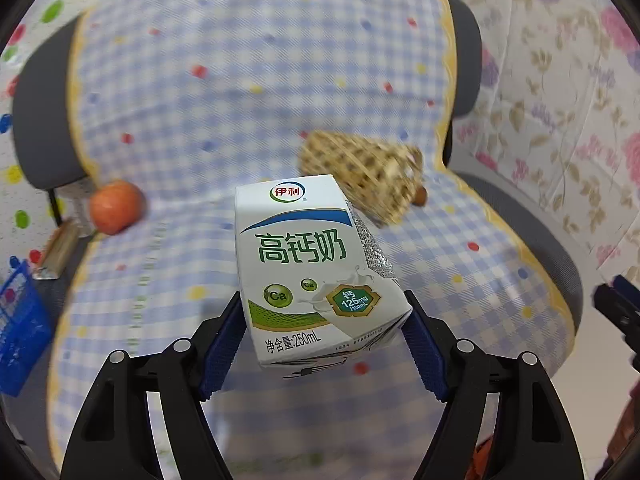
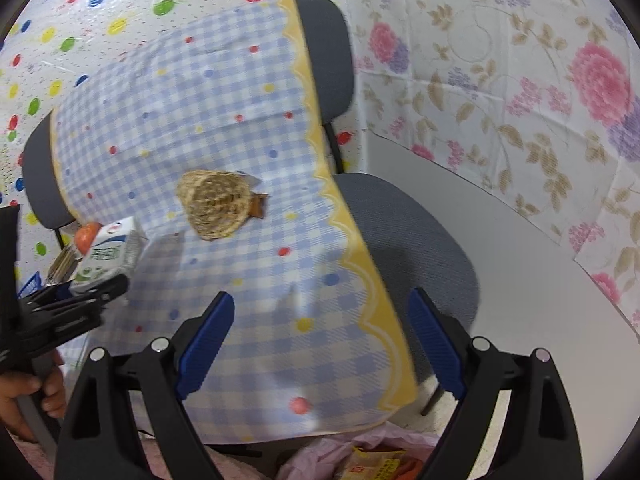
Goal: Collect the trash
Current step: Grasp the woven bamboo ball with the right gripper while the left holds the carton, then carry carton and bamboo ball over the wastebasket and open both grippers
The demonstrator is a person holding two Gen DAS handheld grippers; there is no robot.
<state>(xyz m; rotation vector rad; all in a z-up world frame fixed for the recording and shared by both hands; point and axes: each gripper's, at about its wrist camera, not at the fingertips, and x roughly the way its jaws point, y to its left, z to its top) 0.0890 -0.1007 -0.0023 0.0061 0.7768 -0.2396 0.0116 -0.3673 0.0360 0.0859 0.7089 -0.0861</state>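
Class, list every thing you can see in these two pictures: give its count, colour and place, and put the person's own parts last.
milk carton: one, white with green and blue print, between the left gripper's pads, above the cloth.
woven basket: one, straw-coloured, on its side on the chair seat.
apple: one, red-orange, at the seat's left edge.
checked cloth: one, blue and white with coloured dots and yellow border, draped over the chair.
chair: one, grey.
blue crate: one, left of the chair, low down.
pink bag: one, holding wrappers, below the seat's front edge.
left gripper: black, blue pads, closed on the carton.
right gripper: black, blue pads, open, empty.
hand: one, on the left gripper's handle.
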